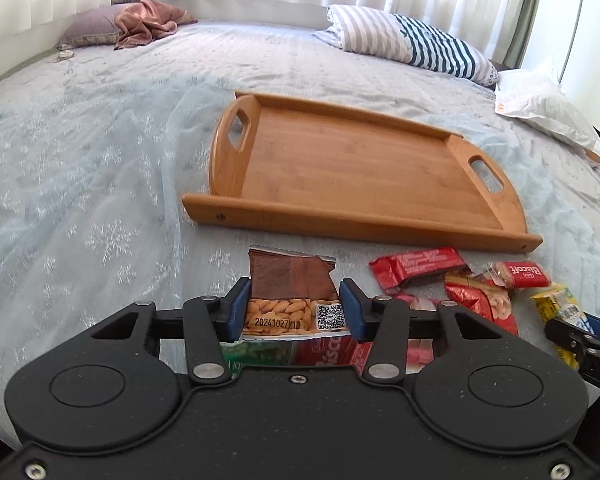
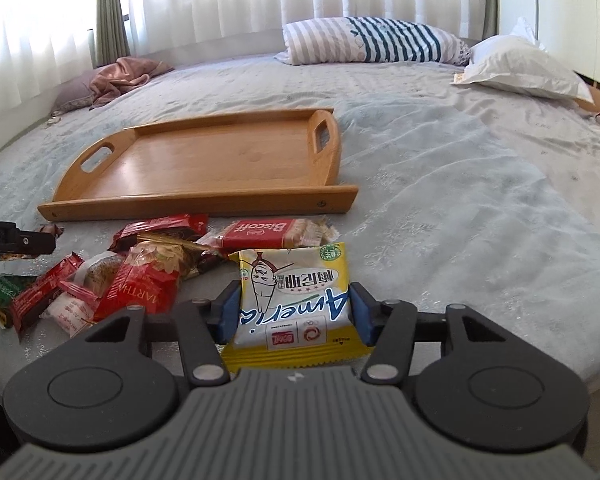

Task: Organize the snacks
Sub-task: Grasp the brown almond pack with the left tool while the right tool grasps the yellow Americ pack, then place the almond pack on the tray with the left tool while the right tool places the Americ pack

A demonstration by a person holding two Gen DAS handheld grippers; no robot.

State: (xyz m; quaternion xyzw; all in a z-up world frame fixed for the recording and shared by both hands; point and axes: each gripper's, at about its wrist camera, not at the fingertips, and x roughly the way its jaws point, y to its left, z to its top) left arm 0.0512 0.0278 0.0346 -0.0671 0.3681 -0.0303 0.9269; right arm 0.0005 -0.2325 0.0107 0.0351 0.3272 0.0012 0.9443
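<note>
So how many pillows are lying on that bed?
3: a mauve pillow at the far left under a pink cloth, a striped pillow at the far middle, and a white pillow at the right.

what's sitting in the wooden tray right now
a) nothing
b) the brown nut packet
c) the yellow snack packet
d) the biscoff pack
a: the wooden tray shows only bare wood in both views, while the yellow snack packet, Biscoff pack and brown nut packet all lie on the bedspread in front of it.
</note>
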